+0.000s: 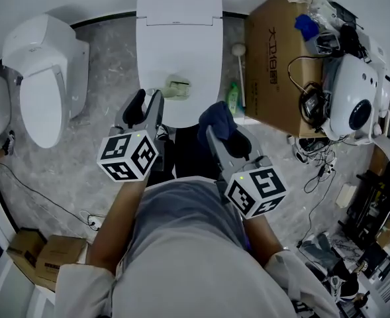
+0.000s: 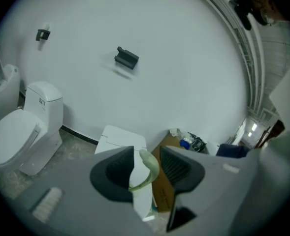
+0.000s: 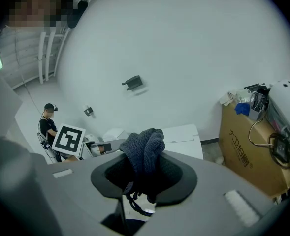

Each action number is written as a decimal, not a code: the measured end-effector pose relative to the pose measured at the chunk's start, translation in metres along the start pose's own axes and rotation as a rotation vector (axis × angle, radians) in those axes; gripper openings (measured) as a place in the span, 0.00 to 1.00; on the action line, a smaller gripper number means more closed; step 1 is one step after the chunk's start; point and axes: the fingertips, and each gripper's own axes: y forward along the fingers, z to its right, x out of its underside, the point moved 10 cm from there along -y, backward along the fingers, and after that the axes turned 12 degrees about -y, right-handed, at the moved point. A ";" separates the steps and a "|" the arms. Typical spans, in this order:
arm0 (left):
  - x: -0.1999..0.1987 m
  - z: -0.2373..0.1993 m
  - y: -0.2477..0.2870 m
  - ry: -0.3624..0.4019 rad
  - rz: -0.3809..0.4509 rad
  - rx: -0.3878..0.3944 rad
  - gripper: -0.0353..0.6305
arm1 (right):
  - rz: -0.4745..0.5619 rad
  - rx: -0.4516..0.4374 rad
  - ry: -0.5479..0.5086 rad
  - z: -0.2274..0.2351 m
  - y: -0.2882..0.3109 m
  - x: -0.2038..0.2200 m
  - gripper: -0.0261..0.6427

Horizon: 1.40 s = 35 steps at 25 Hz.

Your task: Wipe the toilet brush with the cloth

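The pale green toilet brush (image 1: 176,87) lies over the closed toilet (image 1: 181,25), its looped handle pinched in the left gripper (image 2: 147,167). The right gripper (image 3: 145,173) is clamped on the dark cloth (image 3: 144,151), just beside the brush but apart, so wiping seems unstarted. Around are a marbled grey floor (image 1: 102,144), a cardboard box (image 1: 274,65) and a white wall.

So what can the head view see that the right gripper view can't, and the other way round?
Only the head view shows the green bottle on the floor, the small boxes at the lower left and the wearer's grey top. Only the right gripper view shows a black wall fitting and a distant person. Both show the dark cloth clamped in the right gripper, the middle toilet and the big cardboard box.
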 end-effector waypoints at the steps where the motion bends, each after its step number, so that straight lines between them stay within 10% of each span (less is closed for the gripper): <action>1: 0.000 -0.001 0.003 -0.015 0.002 0.002 0.05 | -0.002 -0.003 0.000 0.005 0.004 -0.002 0.21; 22: 0.014 0.002 0.026 -0.026 0.071 -0.067 0.05 | -0.083 -0.036 -0.015 0.079 0.083 0.009 0.21; 35: 0.015 0.002 0.031 -0.022 0.096 -0.104 0.05 | -0.071 -0.228 -0.089 0.105 0.174 0.027 0.20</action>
